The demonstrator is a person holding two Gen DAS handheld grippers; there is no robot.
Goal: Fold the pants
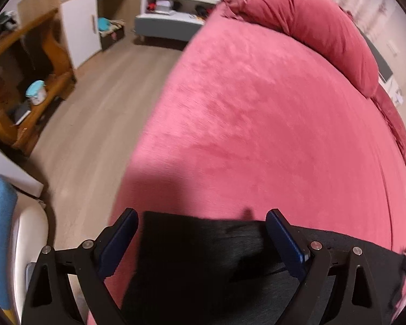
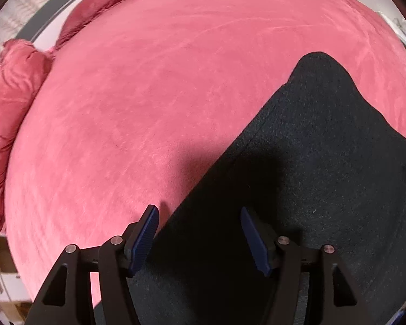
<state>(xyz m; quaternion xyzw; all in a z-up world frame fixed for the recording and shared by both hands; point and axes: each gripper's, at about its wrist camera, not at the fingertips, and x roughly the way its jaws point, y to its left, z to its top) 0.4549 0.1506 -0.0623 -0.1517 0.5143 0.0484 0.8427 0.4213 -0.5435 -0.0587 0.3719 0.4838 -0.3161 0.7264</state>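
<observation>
Dark pants (image 2: 297,162) on pink bed (image 2: 149,94): soft, limp, light. Best pinched at an edge. Left gripper (image 1: 202,215) and right gripper (image 2: 199,212) gape, empty.

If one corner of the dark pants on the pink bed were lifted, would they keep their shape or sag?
Probably sag: the pants lie limp and flat on the pink bed cover, with soft rounded edges, so the cloth looks floppy. They look thick and matte, so likely not slippery. The plush cover may drag on them when pushed.
</observation>
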